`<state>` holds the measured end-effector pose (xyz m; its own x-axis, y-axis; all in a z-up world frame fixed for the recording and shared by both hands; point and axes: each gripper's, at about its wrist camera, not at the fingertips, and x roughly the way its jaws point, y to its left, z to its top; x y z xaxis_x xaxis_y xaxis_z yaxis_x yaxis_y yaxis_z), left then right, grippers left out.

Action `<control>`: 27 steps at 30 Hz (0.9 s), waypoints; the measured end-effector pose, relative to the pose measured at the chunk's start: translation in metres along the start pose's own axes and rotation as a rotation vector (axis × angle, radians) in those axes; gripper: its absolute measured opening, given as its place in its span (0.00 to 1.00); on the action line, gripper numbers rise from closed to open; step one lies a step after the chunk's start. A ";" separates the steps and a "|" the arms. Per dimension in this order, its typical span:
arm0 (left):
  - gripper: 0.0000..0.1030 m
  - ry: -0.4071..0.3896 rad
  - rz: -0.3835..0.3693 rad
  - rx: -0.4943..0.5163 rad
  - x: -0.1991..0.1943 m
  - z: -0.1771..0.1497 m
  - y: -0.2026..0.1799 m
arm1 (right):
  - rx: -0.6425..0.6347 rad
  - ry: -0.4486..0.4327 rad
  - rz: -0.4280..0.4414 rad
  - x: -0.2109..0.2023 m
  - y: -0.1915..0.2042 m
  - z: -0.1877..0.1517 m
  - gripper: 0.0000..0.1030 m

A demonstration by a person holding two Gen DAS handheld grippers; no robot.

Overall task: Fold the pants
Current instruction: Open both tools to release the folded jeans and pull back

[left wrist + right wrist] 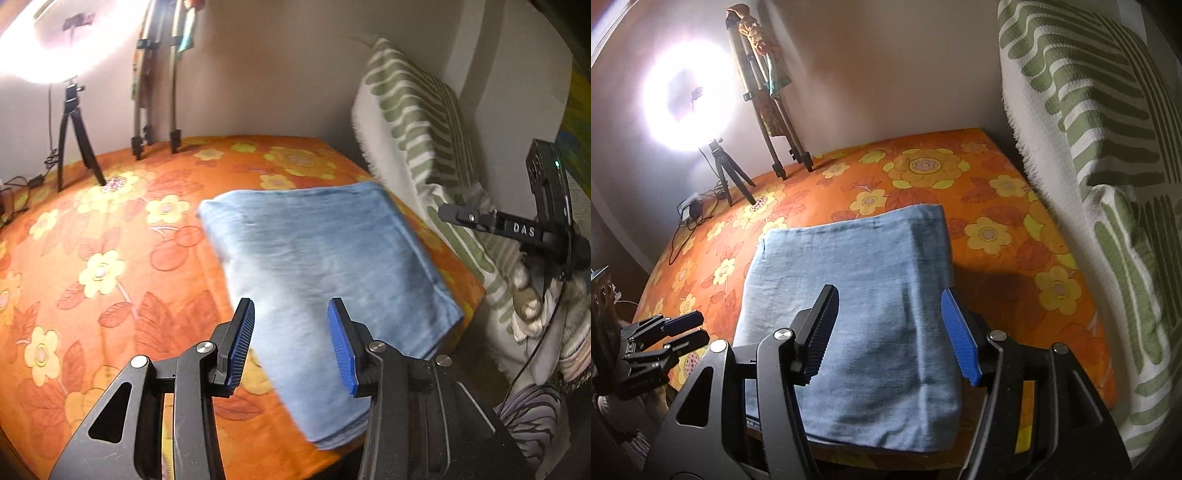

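Denim pants [849,314], folded, lie at my bed's [923,173] near edge; right view alone shows a charger [690,211]. Left gripper [291,341] and right gripper [890,334]: both released, empty.

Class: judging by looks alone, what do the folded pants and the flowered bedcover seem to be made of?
Folded pants: probably light-blue denim or similar cotton, matte; faded, streaky surface, stacked layer edges. Flowered bedcover: seemingly printed woven cloth, matte; flat orange and yellow pattern, no sheen. Fibre uncertain.
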<state>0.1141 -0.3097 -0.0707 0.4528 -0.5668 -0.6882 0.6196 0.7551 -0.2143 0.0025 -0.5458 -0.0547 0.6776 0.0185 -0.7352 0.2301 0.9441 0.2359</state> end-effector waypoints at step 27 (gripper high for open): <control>0.49 0.108 -0.029 -0.220 0.083 0.022 0.059 | 0.068 0.156 -0.009 0.121 -0.049 0.028 0.74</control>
<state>0.2024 -0.3197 -0.1256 0.3584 -0.5593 -0.7475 0.4714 0.7995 -0.3722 0.0929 -0.5990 -0.1369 0.5598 0.0658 -0.8260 0.2858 0.9203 0.2670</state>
